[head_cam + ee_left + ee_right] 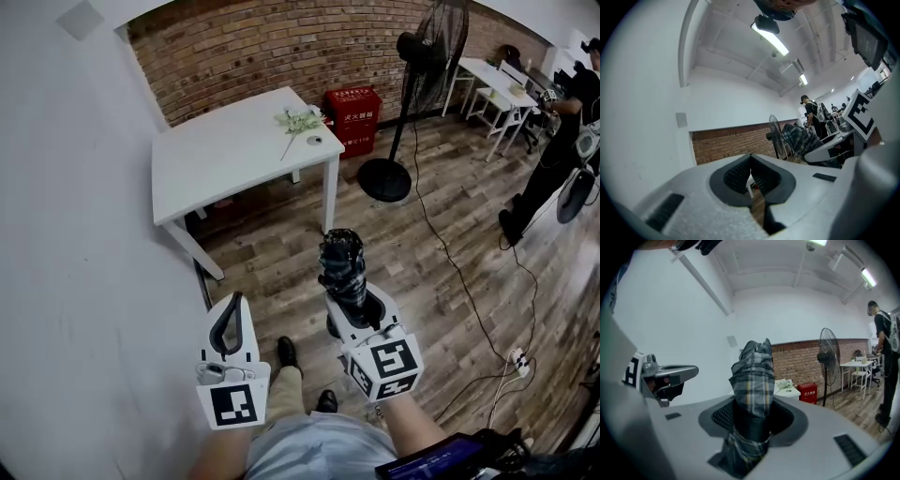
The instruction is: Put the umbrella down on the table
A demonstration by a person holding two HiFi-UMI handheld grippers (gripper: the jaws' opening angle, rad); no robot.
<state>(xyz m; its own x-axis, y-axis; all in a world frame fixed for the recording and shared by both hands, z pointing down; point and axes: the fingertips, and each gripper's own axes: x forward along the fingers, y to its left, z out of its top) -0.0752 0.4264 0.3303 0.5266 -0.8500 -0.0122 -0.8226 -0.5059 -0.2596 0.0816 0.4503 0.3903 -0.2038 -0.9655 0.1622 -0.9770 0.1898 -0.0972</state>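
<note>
A folded dark plaid umbrella [341,266] stands upright in my right gripper [354,306], whose jaws are shut on its lower part. In the right gripper view the umbrella [753,376] fills the gap between the pads and rises above them. My left gripper [233,302] is beside it on the left, shut with nothing in it; its jaw tips meet in the left gripper view [751,177]. The white table [225,150] stands ahead, apart from both grippers, against the white wall. From the left gripper view the umbrella [800,138] shows at the right.
A sprig of flowers [298,120] and a small round object [314,141] lie near the table's right edge. A red box [352,116] and a standing fan [424,66] stand right of it. Cables [459,272] cross the wooden floor. A person [561,141] stands far right.
</note>
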